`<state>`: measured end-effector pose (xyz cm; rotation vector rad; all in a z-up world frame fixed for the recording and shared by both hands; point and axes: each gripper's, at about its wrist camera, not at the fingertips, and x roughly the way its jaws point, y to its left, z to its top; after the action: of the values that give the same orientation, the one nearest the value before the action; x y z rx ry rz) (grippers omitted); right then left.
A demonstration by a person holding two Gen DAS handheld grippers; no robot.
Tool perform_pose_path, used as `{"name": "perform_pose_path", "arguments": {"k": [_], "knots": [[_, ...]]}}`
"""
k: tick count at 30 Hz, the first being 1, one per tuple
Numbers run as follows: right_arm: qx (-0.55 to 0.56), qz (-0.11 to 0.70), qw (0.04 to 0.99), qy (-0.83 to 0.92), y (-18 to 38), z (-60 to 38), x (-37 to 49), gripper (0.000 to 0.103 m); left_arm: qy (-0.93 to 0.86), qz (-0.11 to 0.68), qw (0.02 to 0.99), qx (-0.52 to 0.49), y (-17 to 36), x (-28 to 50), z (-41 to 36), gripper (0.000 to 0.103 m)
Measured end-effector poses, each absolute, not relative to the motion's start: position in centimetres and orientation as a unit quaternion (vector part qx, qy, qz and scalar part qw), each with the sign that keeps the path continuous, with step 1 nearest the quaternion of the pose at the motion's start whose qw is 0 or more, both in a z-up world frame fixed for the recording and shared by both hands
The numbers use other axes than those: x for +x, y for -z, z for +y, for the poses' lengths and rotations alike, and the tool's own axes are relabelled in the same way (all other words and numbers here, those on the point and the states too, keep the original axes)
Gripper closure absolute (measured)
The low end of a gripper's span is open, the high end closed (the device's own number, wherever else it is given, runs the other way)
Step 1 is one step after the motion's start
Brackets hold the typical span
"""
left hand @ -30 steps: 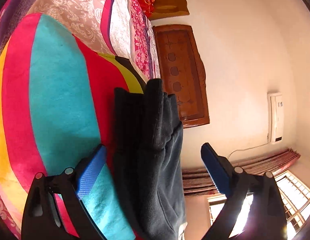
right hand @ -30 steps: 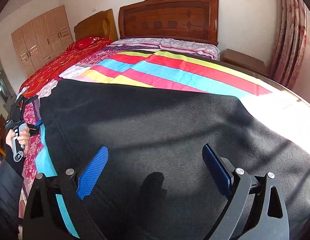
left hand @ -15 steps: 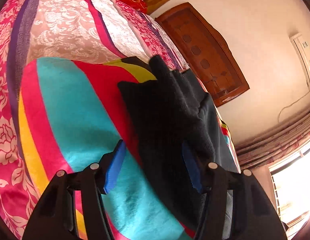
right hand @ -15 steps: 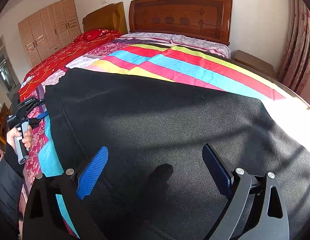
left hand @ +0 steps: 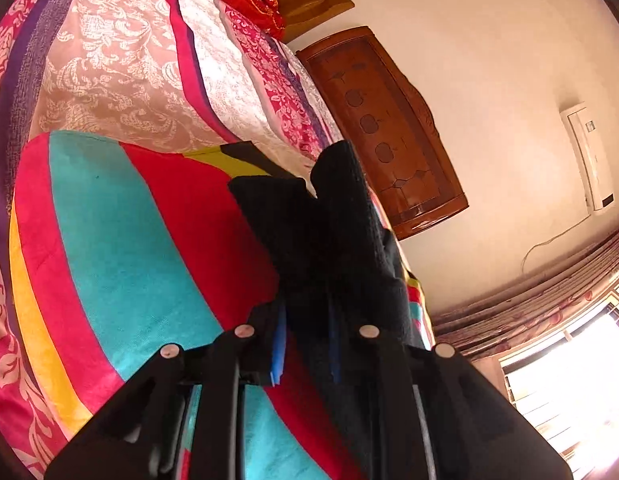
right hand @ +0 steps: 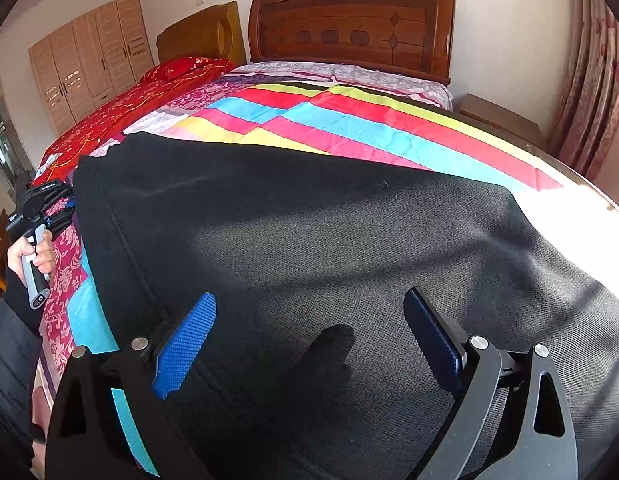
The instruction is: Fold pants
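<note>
The right gripper (right hand: 309, 340) hangs wide open and empty over the black pants (right hand: 309, 248), spread flat on the striped blanket (right hand: 389, 128) for folding. At their far edge the left gripper (left hand: 307, 340) pinches the bunched fabric, probably to lift it.

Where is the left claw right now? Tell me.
The left claw is shut on the edge of the black pants at the left side of the bed, above the striped blanket; the right wrist view shows it at the far left.
</note>
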<state>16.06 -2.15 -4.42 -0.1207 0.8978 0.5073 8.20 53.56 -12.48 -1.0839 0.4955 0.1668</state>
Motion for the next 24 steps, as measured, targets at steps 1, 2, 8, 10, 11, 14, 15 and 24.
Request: {"name": "perform_pose_path", "arguments": {"k": [1, 2, 8, 10, 11, 14, 15, 24], "knots": [[-0.054, 0.435, 0.867, -0.239, 4.8, -2.4, 16.2, 0.011, -0.079, 0.241, 0.818, -0.517, 13.3, 8.3, 53.6, 0.083], [-0.050, 0.442, 0.864, -0.236, 5.2, -2.5, 16.3, 0.011, -0.070, 0.238, 0.805, -0.538, 14.3, 8.1, 53.9, 0.080], [-0.065, 0.427, 0.864, -0.259, 3.9, -1.3, 15.8, 0.011, -0.041, 0.163, 0.771, -0.614, 14.9, 4.6, 54.7, 0.017], [-0.074, 0.417, 0.861, -0.280, 3.4, 0.2, 15.6, 0.011, -0.013, 0.151, 0.772, -0.617, 13.8, 4.6, 54.4, 0.005], [-0.079, 0.412, 0.860, -0.289, 3.2, 1.1, 15.5, 0.011, -0.001, 0.146, 0.772, -0.618, 13.4, 4.7, 54.1, 0.005], [-0.085, 0.408, 0.853, -0.314, 3.1, 3.5, 15.0, 0.011, -0.003, 0.130, 0.770, -0.625, 12.5, 4.7, 53.7, 0.002], [-0.087, 0.408, 0.850, -0.321, 3.2, 4.1, 14.7, 0.011, -0.009, 0.140, 0.771, -0.621, 12.5, 5.0, 53.6, 0.002], [-0.095, 0.419, 0.840, -0.333, 4.2, 5.1, 13.6, 0.011, -0.006, 0.188, 0.779, -0.598, 14.1, 7.8, 52.0, 0.039]]}}
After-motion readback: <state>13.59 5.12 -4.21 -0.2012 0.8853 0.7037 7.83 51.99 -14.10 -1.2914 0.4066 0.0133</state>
